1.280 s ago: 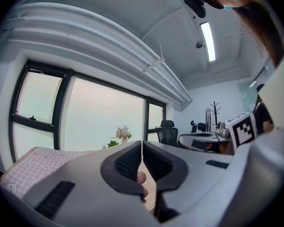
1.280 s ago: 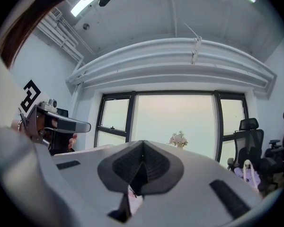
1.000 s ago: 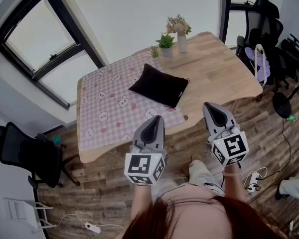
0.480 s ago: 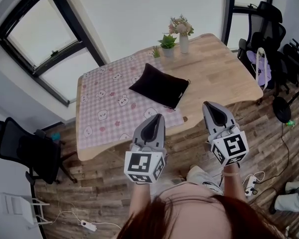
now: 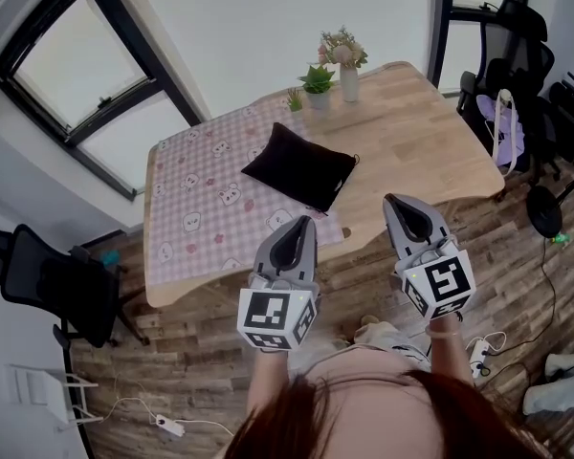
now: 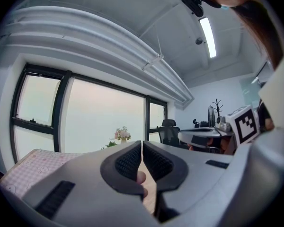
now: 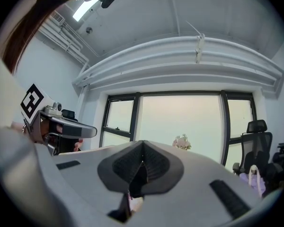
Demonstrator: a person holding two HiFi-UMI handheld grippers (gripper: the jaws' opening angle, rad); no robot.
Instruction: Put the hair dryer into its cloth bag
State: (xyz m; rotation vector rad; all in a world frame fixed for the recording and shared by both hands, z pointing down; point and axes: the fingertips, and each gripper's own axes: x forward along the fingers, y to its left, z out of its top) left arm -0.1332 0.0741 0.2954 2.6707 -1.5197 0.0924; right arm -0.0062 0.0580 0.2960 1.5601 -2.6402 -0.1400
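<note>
While both are staying clenched and empty, the left tool (image 5: 301, 224) and right tool (image 5: 398, 202) are edging nearer the bench (image 5: 430, 132) than a second ago. The black bag (image 5: 299, 166) is lying over the checked cloth's (image 5: 196, 189) edge, untouched.

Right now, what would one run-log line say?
left gripper: shut, empty | right gripper: shut, empty | black cloth bag: on table, untouched | hair dryer: not visible
</note>
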